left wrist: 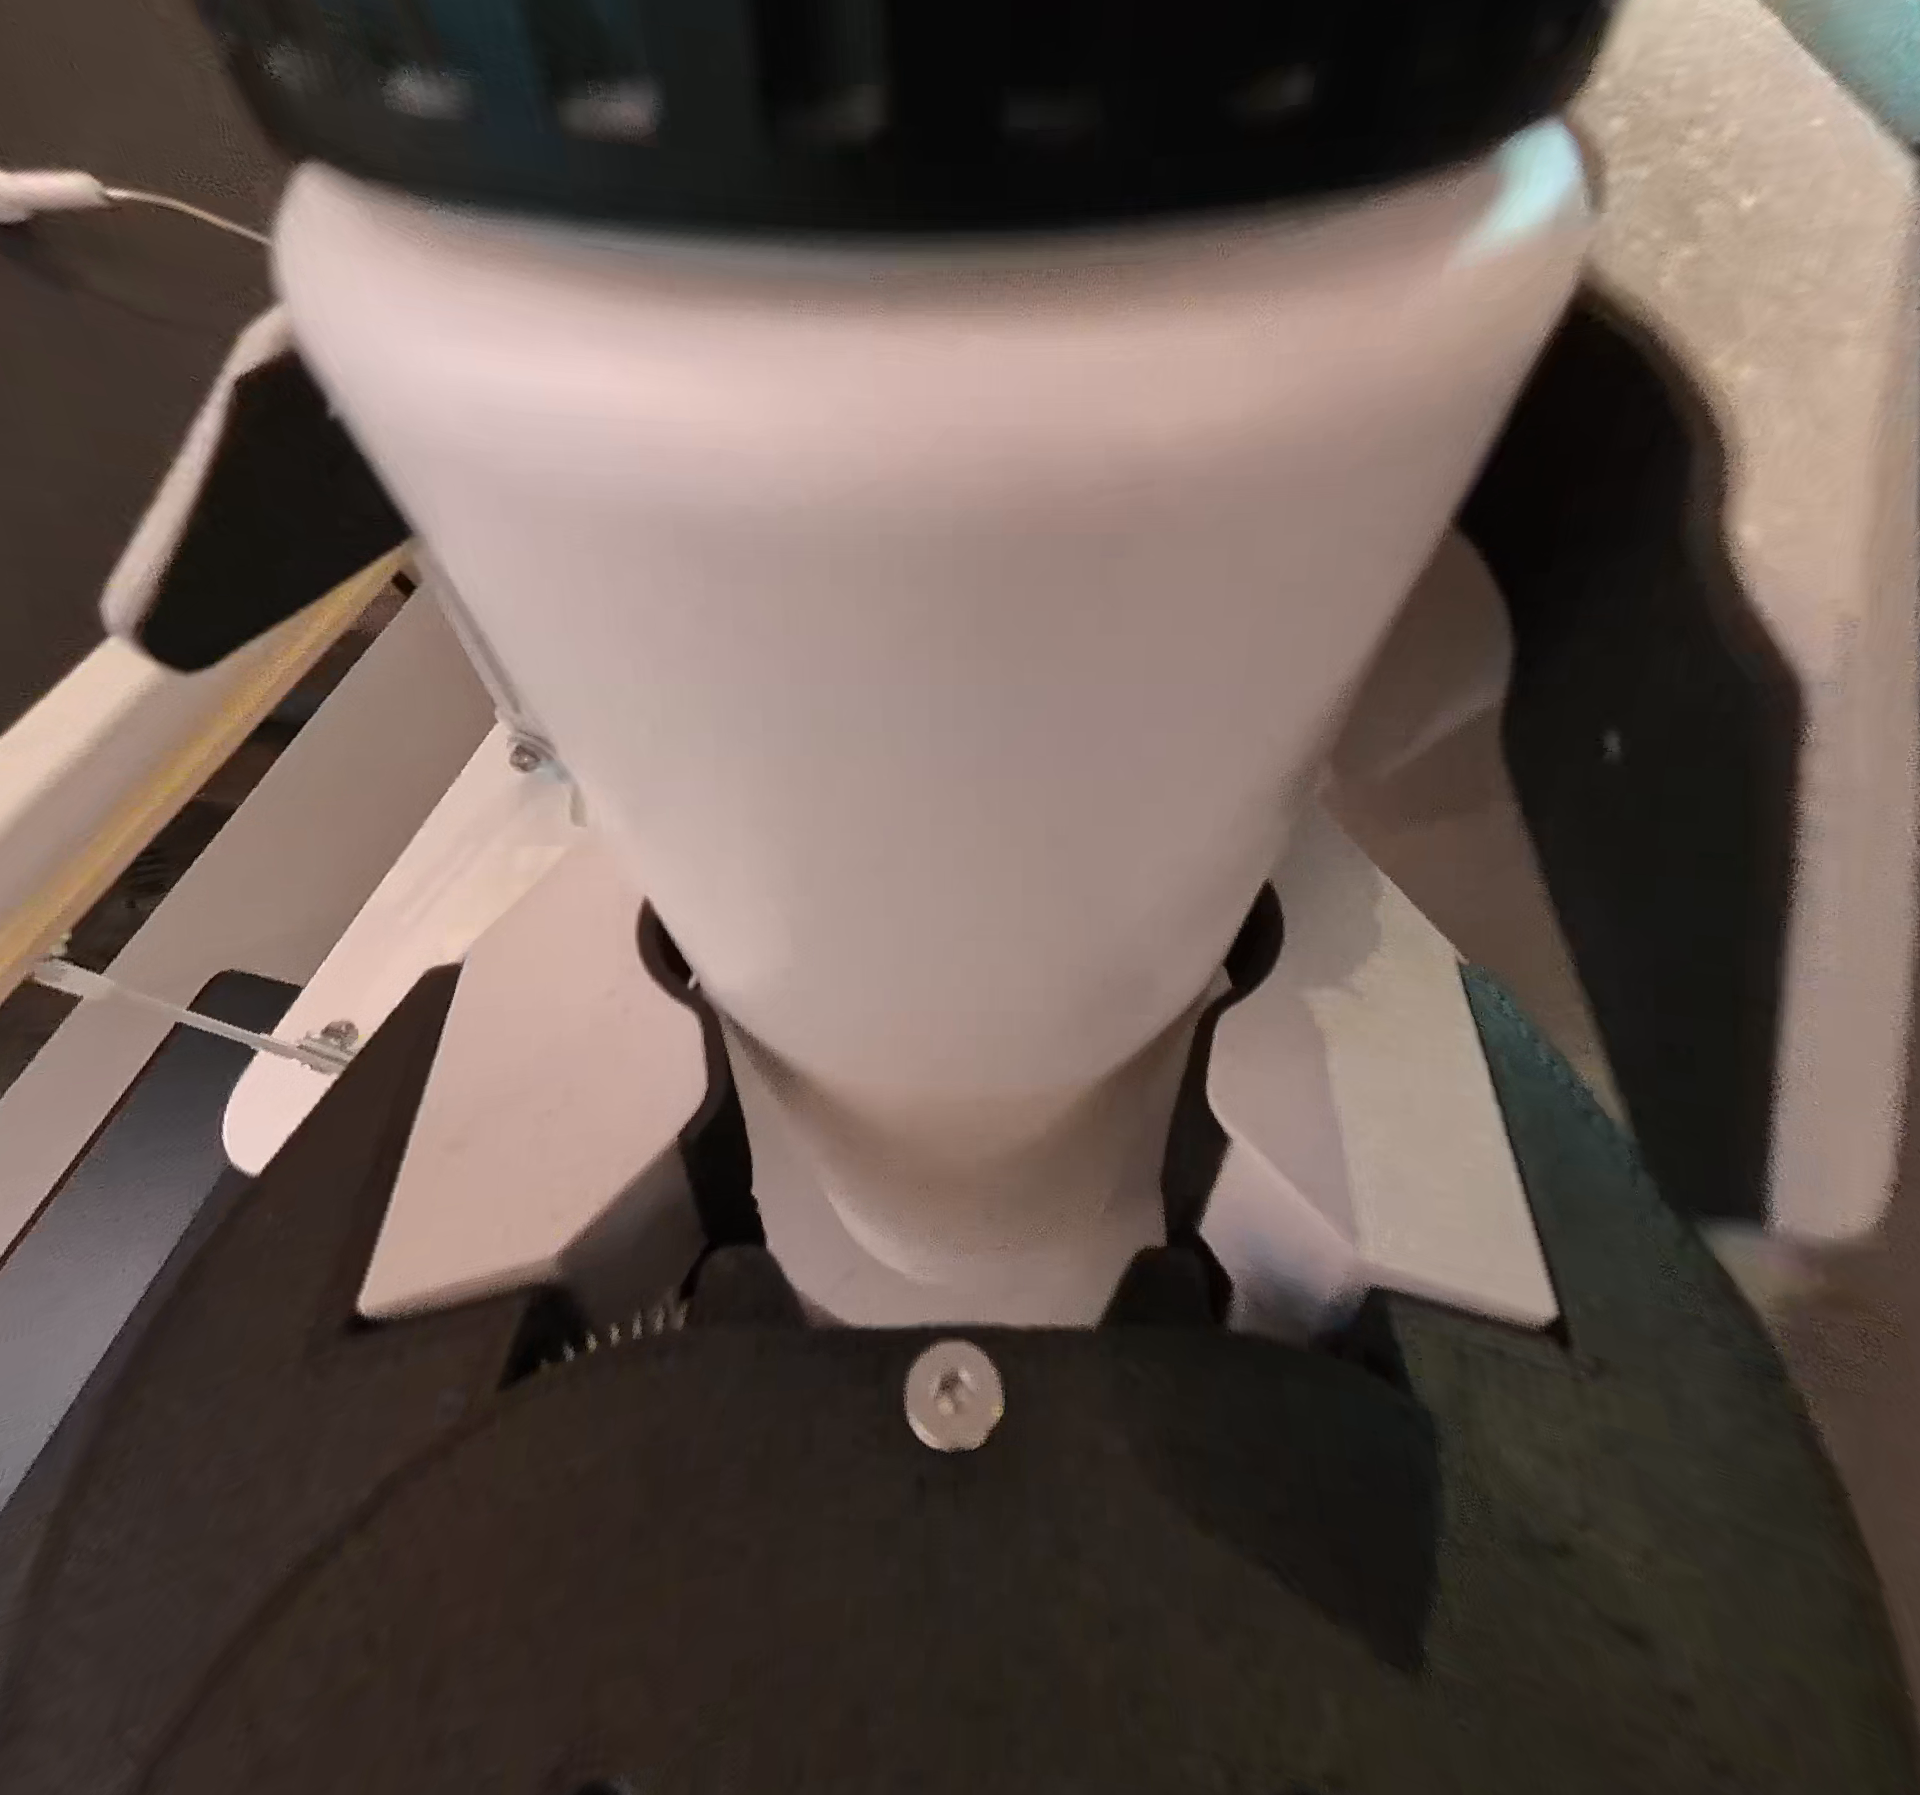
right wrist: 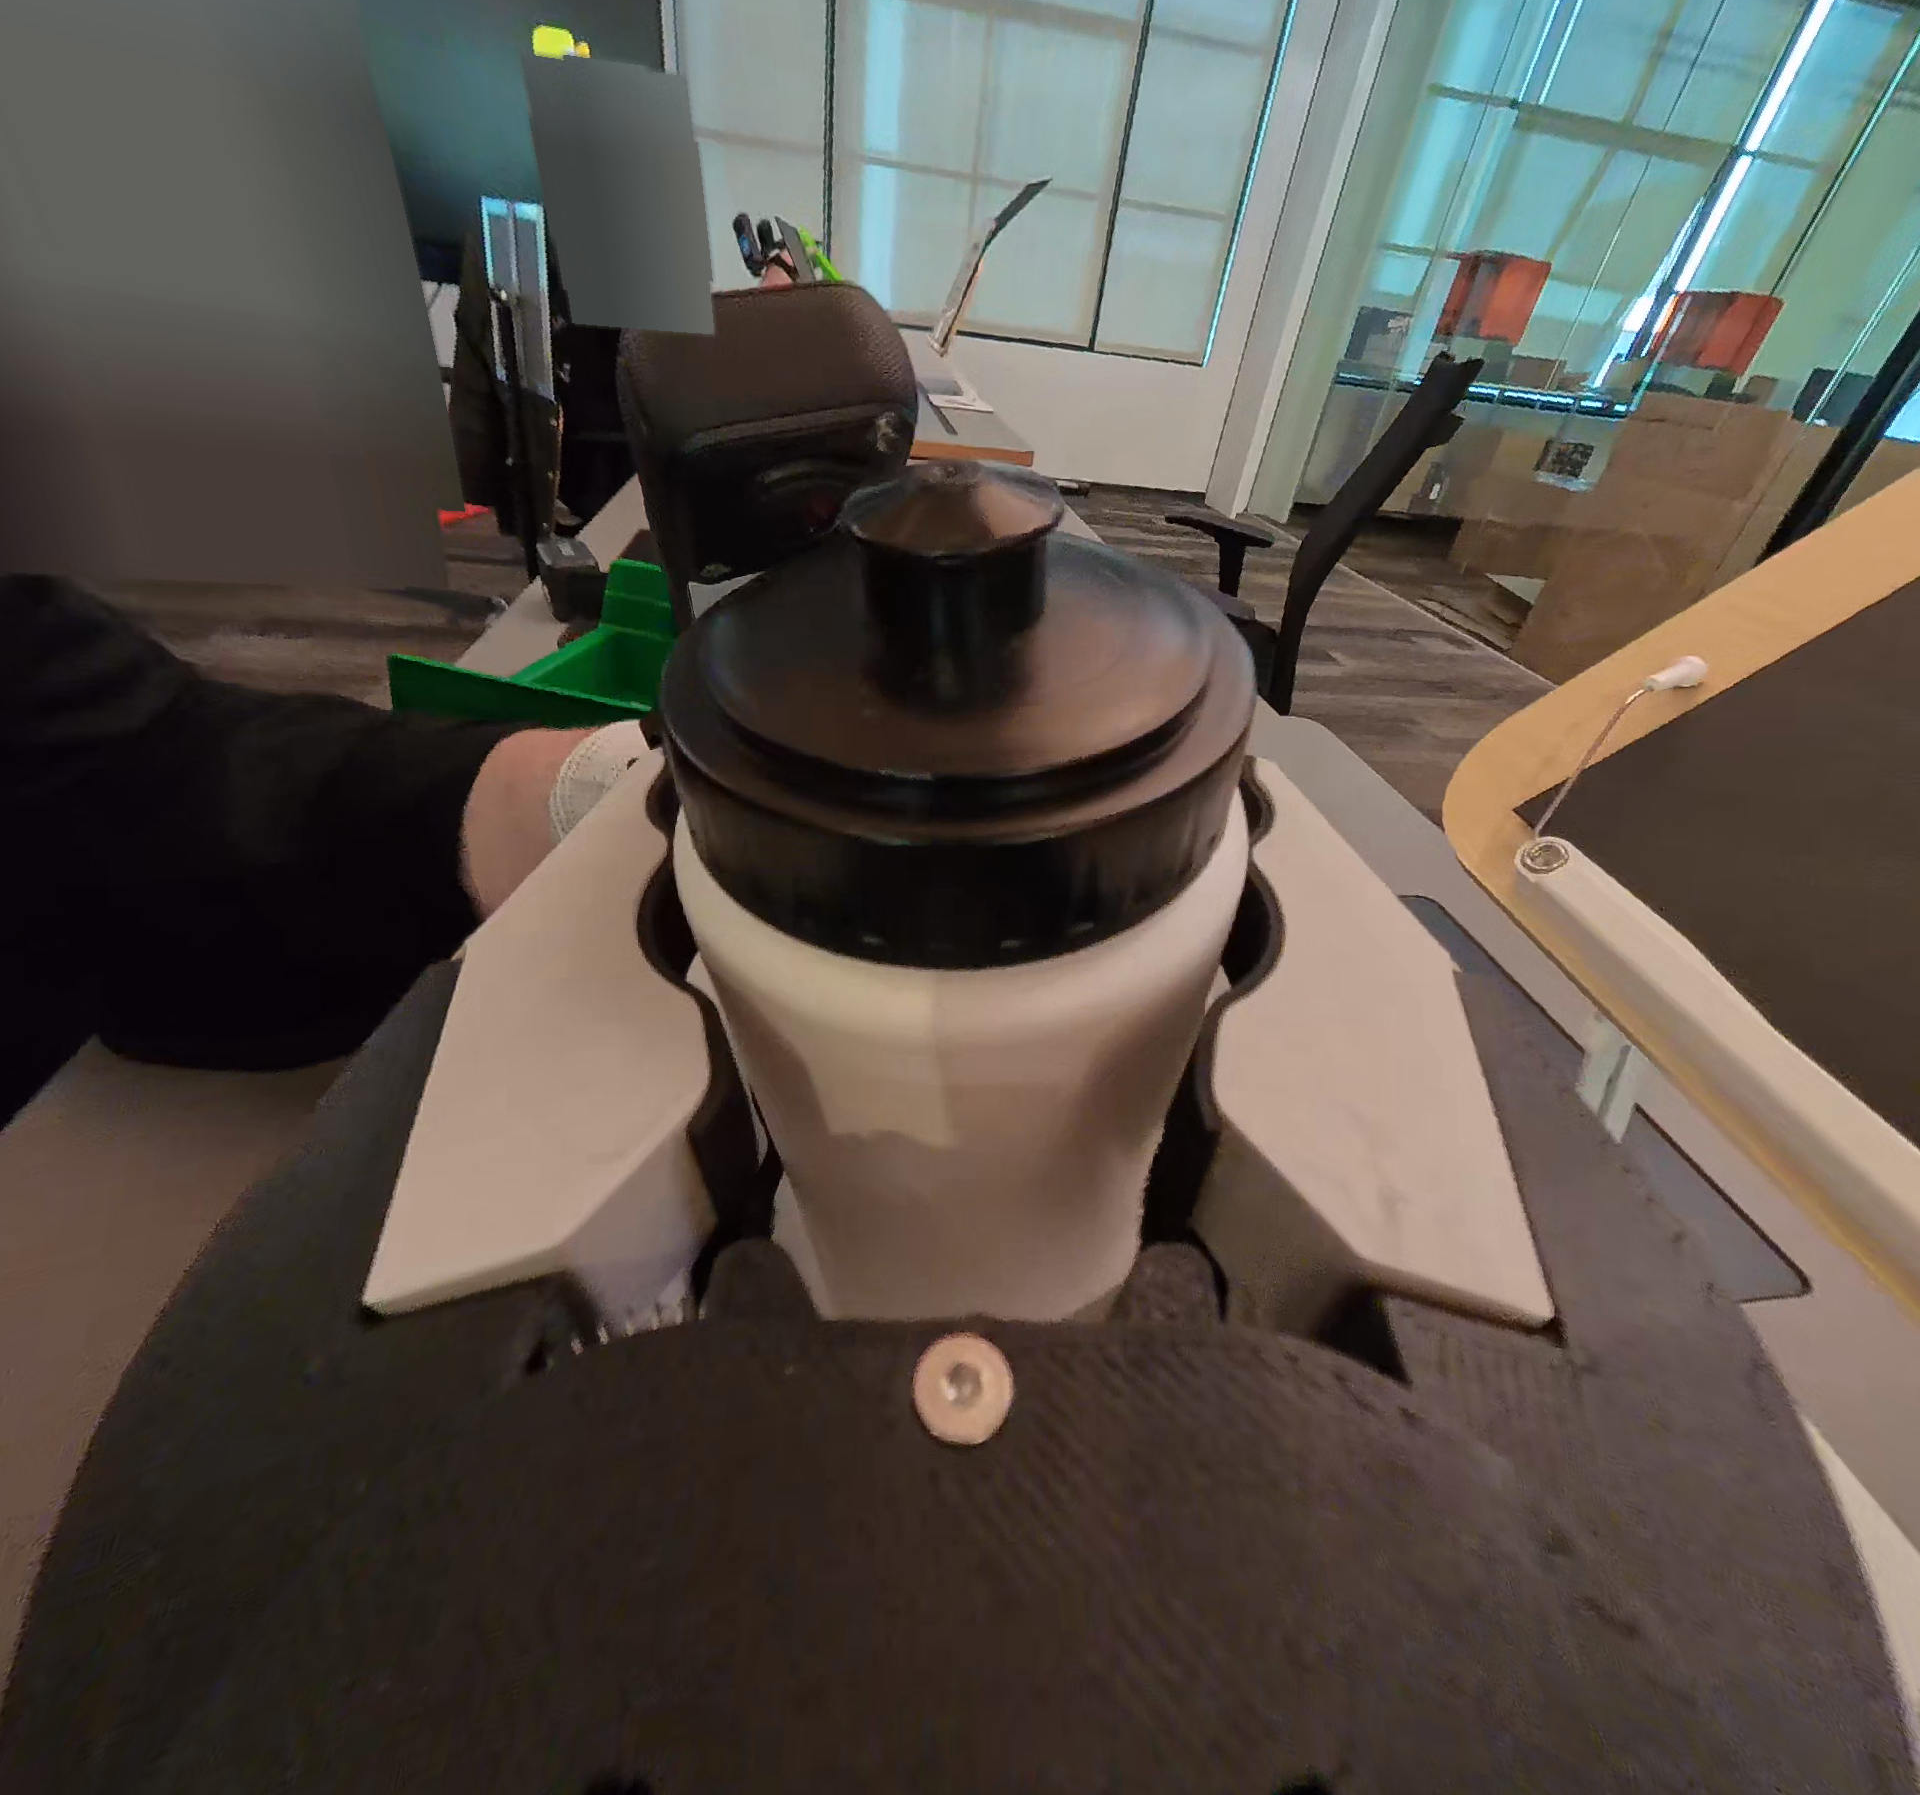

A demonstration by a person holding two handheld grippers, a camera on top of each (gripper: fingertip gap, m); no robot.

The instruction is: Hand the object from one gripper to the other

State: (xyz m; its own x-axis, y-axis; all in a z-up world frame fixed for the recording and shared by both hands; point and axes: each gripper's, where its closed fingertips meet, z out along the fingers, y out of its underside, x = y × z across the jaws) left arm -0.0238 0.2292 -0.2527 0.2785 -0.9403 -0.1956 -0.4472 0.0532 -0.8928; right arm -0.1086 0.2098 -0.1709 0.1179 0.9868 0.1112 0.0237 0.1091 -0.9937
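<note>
Between the two white fingers of the right gripper (right wrist: 958,966) stands a white bottle (right wrist: 956,1101) with a black screw cap (right wrist: 956,779) and a black spout at twelve o'clock; the dark inner pads of both fingers press against its body just below the cap, so this gripper is clenched on the bottle. At nine o'clock in that view a person's dark sleeve (right wrist: 208,841) reaches toward the bottle, and a second white finger edge shows just beyond the right gripper's own left finger. Behind, at eleven o'clock, a green bin (right wrist: 582,665) sits on the grey counter (right wrist: 1351,769), with a black office chair (right wrist: 1351,519) at one o'clock and tall windows farther back. A wood-edged dark panel (right wrist: 1714,810) with a white cable fills three o'clock.

From the left wrist view, the same white bottle (left wrist: 914,602) fills the middle, blurred, widening toward the black cap (left wrist: 914,31) at twelve o'clock. The left gripper (left wrist: 961,966) has its dark pads set against the bottle's narrower lower part, so it too is closed on the bottle. Farther up, at ten and two o'clock, the white fingers of the other gripper flank the bottle's upper body. Both grippers hold the bottle at once, above the counter.
</note>
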